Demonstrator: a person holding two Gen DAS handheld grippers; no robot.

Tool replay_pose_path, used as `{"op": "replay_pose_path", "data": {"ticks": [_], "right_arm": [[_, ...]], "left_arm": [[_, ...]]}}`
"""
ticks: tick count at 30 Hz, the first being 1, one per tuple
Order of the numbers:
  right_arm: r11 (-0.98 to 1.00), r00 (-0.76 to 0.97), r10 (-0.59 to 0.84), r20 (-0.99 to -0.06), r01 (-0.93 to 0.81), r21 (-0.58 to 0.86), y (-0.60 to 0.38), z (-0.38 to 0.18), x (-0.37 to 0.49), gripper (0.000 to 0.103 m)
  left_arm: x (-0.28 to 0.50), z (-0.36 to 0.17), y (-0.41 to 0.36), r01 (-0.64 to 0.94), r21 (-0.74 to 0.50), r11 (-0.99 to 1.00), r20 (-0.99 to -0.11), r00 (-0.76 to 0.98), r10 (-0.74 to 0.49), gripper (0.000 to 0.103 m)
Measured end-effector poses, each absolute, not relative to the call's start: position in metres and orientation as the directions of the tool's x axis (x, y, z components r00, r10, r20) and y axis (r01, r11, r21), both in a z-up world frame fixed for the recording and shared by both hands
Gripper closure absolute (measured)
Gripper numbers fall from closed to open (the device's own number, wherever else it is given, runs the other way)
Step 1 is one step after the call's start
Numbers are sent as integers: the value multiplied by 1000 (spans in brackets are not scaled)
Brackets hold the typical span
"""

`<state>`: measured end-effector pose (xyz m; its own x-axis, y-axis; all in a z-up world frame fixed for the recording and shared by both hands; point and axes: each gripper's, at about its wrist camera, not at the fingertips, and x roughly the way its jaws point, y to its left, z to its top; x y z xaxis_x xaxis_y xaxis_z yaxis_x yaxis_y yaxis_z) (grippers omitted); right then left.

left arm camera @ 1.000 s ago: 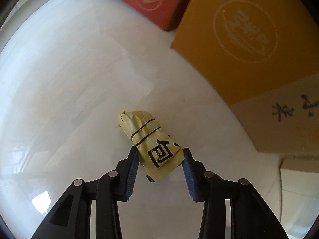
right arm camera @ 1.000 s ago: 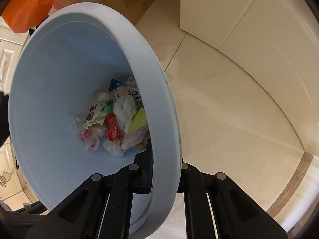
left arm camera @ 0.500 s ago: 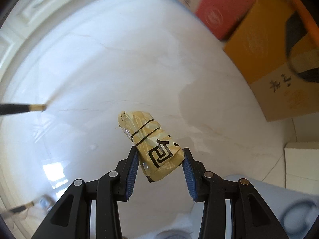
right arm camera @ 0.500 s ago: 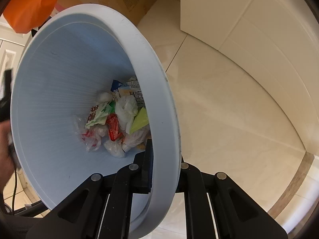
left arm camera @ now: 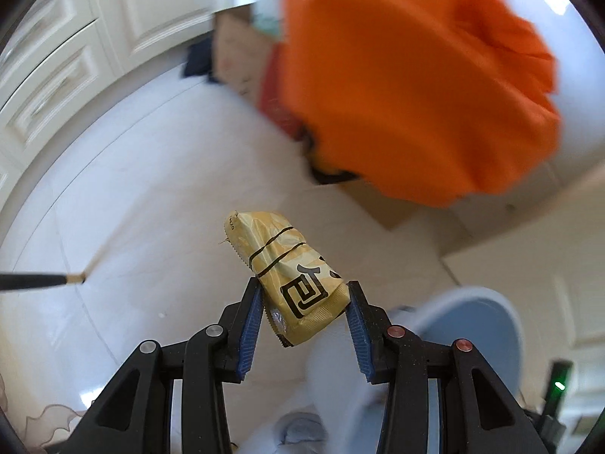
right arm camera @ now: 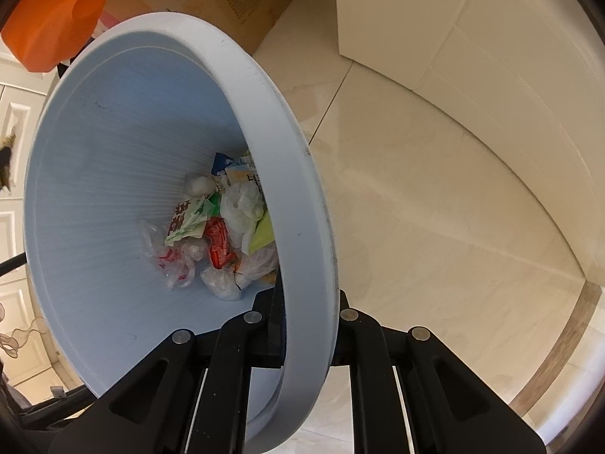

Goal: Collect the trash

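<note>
the left tool is pinching a yellow snack wrapper between its blue pads, and the wrapper is hanging clear above the pale tiled floor, its crimped end sticking out past the fingertips. a blurred orange cloth is filling the upper right of the left wrist view, with a cardboard box behind it and white panelled cabinet doors at the upper left. the light blue bin is showing low at the right of that view, partly behind the tool's right finger.

the right tool is pressed together on the rim of the same light blue bin, one finger inside the wall and one outside. the bin is sitting tilted in that view, and a heap of trash is lying at its bottom: clear plastic bags, a red packet, green and white wrappers. a brown cardboard carton is standing beyond the bin, beside a white cabinet on the cream floor tiles.
</note>
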<state>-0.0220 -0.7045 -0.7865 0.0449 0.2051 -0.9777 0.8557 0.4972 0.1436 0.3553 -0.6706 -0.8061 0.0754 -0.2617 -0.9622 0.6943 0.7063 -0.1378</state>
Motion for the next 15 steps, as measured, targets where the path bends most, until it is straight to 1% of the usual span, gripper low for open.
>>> {"op": "replay_pose_path", "data": {"ticks": [4, 6, 9, 10, 13, 14, 15], "right_arm": [[492, 45, 208, -977, 858, 144, -707, -786, -21, 94], [494, 43, 212, -976, 858, 145, -709, -786, -20, 94], [488, 44, 225, -973, 859, 152, -714, -785, -20, 94], [484, 45, 227, -973, 861, 153, -715, -784, -20, 94], [469, 51, 232, -971, 869, 157, -718, -781, -21, 93], [465, 48, 239, -970, 871, 158, -719, -781, -23, 92], [460, 47, 245, -968, 874, 158, -718, -781, -24, 89]], "left_arm": [[347, -793, -663, 741, -244, 626, -943, -30, -331, 64], [333, -794, -663, 793, -262, 549, -943, -89, -321, 64], [310, -812, -663, 851, -296, 433, -946, -198, -257, 63], [298, -813, -672, 865, -295, 406, -949, -216, -229, 63], [280, -841, -666, 894, -301, 332, -952, -265, -150, 63], [280, -850, -663, 898, -297, 324, -954, -269, -132, 60], [283, -858, -660, 894, -299, 334, -954, -276, -117, 55]]}}
